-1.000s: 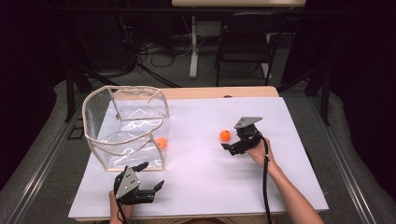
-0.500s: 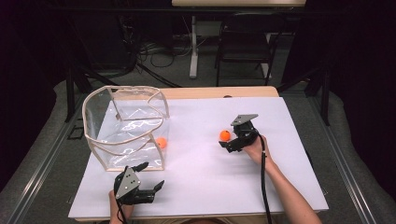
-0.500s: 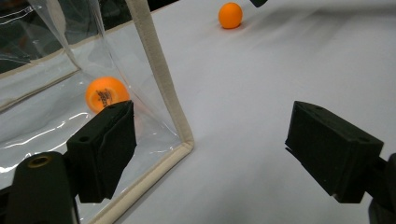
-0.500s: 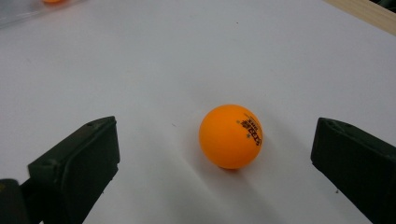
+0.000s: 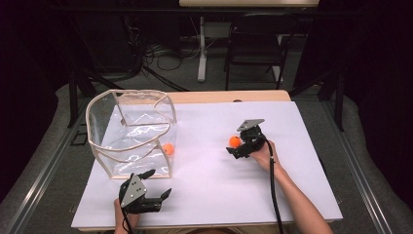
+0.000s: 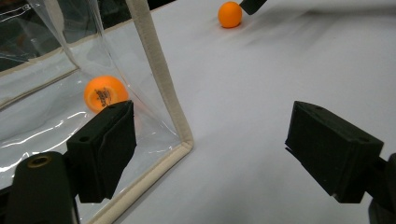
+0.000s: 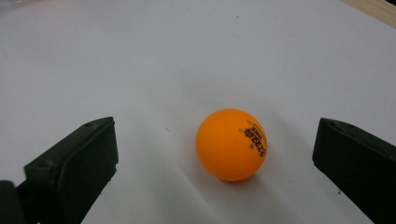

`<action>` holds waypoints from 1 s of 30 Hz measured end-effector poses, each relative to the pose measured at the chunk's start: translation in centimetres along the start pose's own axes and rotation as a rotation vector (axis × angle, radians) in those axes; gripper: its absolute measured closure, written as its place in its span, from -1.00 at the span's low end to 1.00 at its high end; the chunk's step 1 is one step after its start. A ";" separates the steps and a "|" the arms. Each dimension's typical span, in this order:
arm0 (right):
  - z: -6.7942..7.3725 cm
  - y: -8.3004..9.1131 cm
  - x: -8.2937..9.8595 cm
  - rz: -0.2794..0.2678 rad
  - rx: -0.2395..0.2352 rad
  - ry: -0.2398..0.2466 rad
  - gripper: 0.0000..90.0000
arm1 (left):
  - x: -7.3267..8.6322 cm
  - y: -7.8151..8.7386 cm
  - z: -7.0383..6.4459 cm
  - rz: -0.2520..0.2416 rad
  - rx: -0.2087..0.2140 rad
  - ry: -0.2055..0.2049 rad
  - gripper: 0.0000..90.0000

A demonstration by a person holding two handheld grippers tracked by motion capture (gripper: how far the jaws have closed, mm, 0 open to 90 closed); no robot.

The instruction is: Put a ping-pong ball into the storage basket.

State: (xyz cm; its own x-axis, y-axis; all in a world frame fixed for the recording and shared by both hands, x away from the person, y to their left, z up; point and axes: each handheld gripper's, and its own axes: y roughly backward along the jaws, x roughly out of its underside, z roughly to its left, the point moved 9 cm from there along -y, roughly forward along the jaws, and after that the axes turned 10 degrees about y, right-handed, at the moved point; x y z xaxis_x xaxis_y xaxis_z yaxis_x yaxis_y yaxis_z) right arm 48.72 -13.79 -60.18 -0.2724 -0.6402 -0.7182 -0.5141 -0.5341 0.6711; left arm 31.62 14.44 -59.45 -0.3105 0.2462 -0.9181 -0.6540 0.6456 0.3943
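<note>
Judging from the high view, one orange ball (image 5: 168, 148) already lies inside the clear bag (image 5: 130, 131); the loose ball (image 5: 234, 141) rests on the white table (image 5: 204, 195) well right of the bag, just ahead of the right gripper (image 5: 242, 144). Left gripper (image 5: 152, 187) idles near the bag's front corner, jaws apart. Left gripper view: jaws spread wide, empty. Right gripper view: the loose ball, glossy with small print, sits between spread jaws, ungrasped. Remaining work: grasp, carry, deposit.
</note>
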 end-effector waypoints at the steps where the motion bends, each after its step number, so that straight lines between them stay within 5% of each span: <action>1: 0.1 -0.2 0.0 0.000 -0.003 0.000 -1.00 | 0.0 0.0 0.0 0.001 0.000 0.000 -0.65; 10: 0.3 -0.9 0.5 0.016 -0.025 -0.019 -0.99 | -0.1 0.1 -0.1 -0.004 0.000 -0.003 -0.65; 13: 0.1 -0.9 0.6 0.015 -0.009 -0.027 -0.69 | -0.1 0.2 -0.1 -0.005 -0.002 -0.006 -0.65; 30: -0.4 -1.0 1.0 0.039 0.051 -0.012 -0.20 | -0.1 0.1 -0.2 -0.001 0.000 -0.010 -0.65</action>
State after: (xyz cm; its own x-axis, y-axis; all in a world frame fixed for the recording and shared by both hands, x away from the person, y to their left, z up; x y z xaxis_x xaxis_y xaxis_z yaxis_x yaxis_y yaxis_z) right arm 49.31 -14.05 -61.49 -0.3028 -0.6534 -0.6938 -0.5437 -0.4795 0.6888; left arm 31.44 14.27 -59.32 -0.3032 0.2529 -0.9188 -0.6542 0.6458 0.3937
